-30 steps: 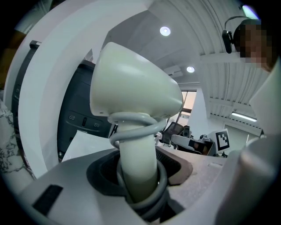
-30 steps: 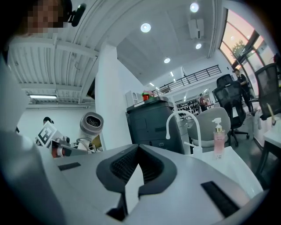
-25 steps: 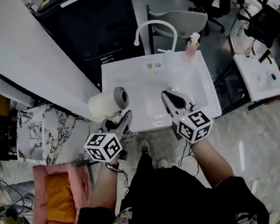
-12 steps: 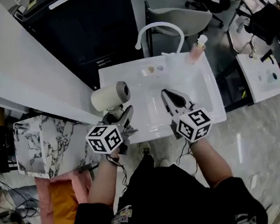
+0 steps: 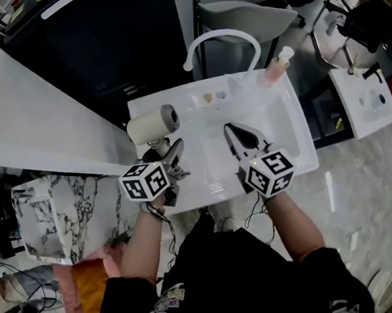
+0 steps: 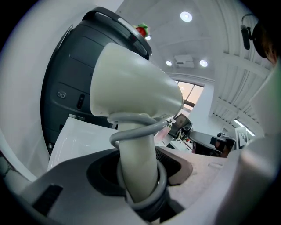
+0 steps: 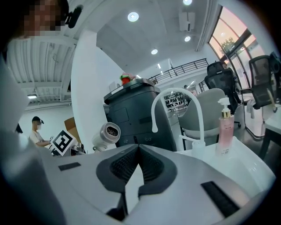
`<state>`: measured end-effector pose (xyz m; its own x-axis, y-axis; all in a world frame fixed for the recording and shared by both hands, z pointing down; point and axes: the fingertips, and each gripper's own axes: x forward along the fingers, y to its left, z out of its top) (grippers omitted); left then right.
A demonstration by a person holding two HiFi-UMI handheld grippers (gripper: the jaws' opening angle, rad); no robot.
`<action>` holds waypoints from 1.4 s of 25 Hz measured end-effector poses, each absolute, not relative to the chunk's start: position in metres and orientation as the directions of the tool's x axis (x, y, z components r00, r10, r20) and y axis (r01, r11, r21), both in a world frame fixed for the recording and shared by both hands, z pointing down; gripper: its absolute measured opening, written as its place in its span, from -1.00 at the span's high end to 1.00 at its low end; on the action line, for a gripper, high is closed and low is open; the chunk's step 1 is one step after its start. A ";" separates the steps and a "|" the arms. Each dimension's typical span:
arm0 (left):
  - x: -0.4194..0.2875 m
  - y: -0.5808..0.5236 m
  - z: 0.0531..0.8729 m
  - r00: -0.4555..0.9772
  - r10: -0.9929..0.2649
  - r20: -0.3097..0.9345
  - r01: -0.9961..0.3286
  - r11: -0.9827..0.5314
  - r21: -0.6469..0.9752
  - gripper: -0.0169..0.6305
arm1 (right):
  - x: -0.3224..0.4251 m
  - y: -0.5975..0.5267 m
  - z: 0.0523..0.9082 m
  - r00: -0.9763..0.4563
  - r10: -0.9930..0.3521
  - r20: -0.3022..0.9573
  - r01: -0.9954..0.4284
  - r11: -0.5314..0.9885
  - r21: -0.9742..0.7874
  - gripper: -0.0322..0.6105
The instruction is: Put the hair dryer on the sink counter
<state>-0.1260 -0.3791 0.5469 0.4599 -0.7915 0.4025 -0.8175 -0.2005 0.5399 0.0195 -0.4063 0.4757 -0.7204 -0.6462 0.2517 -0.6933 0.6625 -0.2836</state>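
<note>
The cream hair dryer (image 5: 151, 125) stands upright in my left gripper (image 5: 170, 152), which is shut on its handle (image 6: 137, 169), where the grey cord is wound. It hangs above the left rim of the white sink counter (image 5: 298, 151). In the left gripper view the dryer's body (image 6: 131, 88) fills the middle. My right gripper (image 5: 238, 136) hovers over the basin, shut with nothing between its fingertips (image 7: 137, 147). From the right gripper view the dryer's nozzle (image 7: 109, 132) shows at the left.
A white arched faucet (image 5: 219, 43) and a pink pump bottle (image 5: 276, 68) stand at the counter's back. Small items (image 5: 208, 98) lie by the faucet. A black cabinet (image 5: 118, 50) is behind, a marble-patterned box (image 5: 58, 212) left, and another white basin (image 5: 363, 100) right.
Both grippers have moved forward over the sink. The hair dryer went with the left gripper, from beside the counter's front left corner to above its left rim.
</note>
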 end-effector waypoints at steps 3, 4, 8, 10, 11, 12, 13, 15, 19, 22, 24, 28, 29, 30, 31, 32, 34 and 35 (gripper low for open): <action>-0.130 -0.396 0.565 0.461 -0.777 0.430 -0.815 -0.178 0.552 0.35 | 0.018 -0.417 0.483 -0.715 -0.649 0.260 -0.699 0.652 -0.294 0.90; -0.131 -0.401 0.571 0.461 -0.771 0.439 -0.813 -0.169 0.558 0.35 | 0.017 -0.420 0.485 -0.713 -0.650 0.263 -0.701 0.648 -0.298 0.90; -0.135 -0.417 0.597 0.465 -0.744 0.480 -0.801 -0.121 0.587 0.35 | 0.015 -0.430 0.496 -0.706 -0.651 0.277 -0.708 0.635 -0.309 0.90; -0.137 -0.424 0.609 0.467 -0.726 0.505 -0.800 -0.103 0.591 0.35 | 0.012 -0.435 0.502 -0.703 -0.649 0.289 -0.710 0.629 -0.316 0.90; -0.137 -0.428 0.614 0.469 -0.716 0.518 -0.801 -0.098 0.591 0.35 | 0.010 -0.437 0.504 -0.702 -0.648 0.296 -0.712 0.626 -0.319 0.90; -0.138 -0.431 0.620 0.471 -0.705 0.531 -0.803 -0.092 0.590 0.35 | 0.008 -0.438 0.507 -0.701 -0.646 0.302 -0.713 0.623 -0.322 0.90; -0.139 -0.434 0.625 0.470 -0.695 0.544 -0.805 -0.084 0.588 0.35 | 0.006 -0.440 0.510 -0.700 -0.644 0.307 -0.713 0.621 -0.325 0.90; -0.141 -0.441 0.637 0.469 -0.677 0.568 -0.807 -0.067 0.586 0.35 | 0.002 -0.444 0.516 -0.698 -0.641 0.318 -0.716 0.616 -0.329 0.90; -0.144 -0.452 0.663 0.466 -0.644 0.607 -0.810 -0.035 0.585 0.35 | -0.004 -0.449 0.529 -0.695 -0.635 0.337 -0.719 0.600 -0.351 0.90; -0.147 -0.458 0.683 0.459 -0.611 0.645 -0.818 -0.007 0.575 0.35 | -0.009 -0.450 0.536 -0.693 -0.630 0.350 -0.721 0.592 -0.361 0.90; -0.149 -0.462 0.695 0.457 -0.594 0.662 -0.818 0.013 0.576 0.35 | -0.009 -0.452 0.540 -0.690 -0.629 0.358 -0.724 0.587 -0.362 0.90; -0.152 -0.468 0.714 0.458 -0.568 0.683 -0.805 0.060 0.590 0.35 | -0.010 -0.457 0.547 -0.681 -0.630 0.373 -0.732 0.574 -0.368 0.90; -0.153 -0.470 0.718 0.458 -0.561 0.690 -0.805 0.067 0.589 0.35 | -0.010 -0.459 0.549 -0.679 -0.629 0.377 -0.733 0.570 -0.370 0.90; -0.154 -0.472 0.722 0.457 -0.554 0.696 -0.806 0.072 0.587 0.35 | -0.010 -0.460 0.551 -0.678 -0.629 0.380 -0.735 0.567 -0.372 0.90; -0.155 -0.473 0.726 0.457 -0.547 0.701 -0.808 0.074 0.585 0.35 | -0.010 -0.462 0.553 -0.676 -0.629 0.383 -0.736 0.563 -0.375 0.90; -0.155 -0.475 0.729 0.457 -0.542 0.706 -0.809 0.076 0.582 0.35 | -0.010 -0.464 0.555 -0.676 -0.629 0.384 -0.737 0.560 -0.378 0.90; -0.155 -0.477 0.734 0.455 -0.534 0.713 -0.811 0.082 0.579 0.35 | -0.009 -0.467 0.559 -0.675 -0.628 0.386 -0.737 0.557 -0.383 0.90; -0.155 -0.477 0.736 0.454 -0.531 0.716 -0.812 0.086 0.578 0.35 | -0.008 -0.468 0.560 -0.675 -0.628 0.387 -0.737 0.556 -0.385 0.90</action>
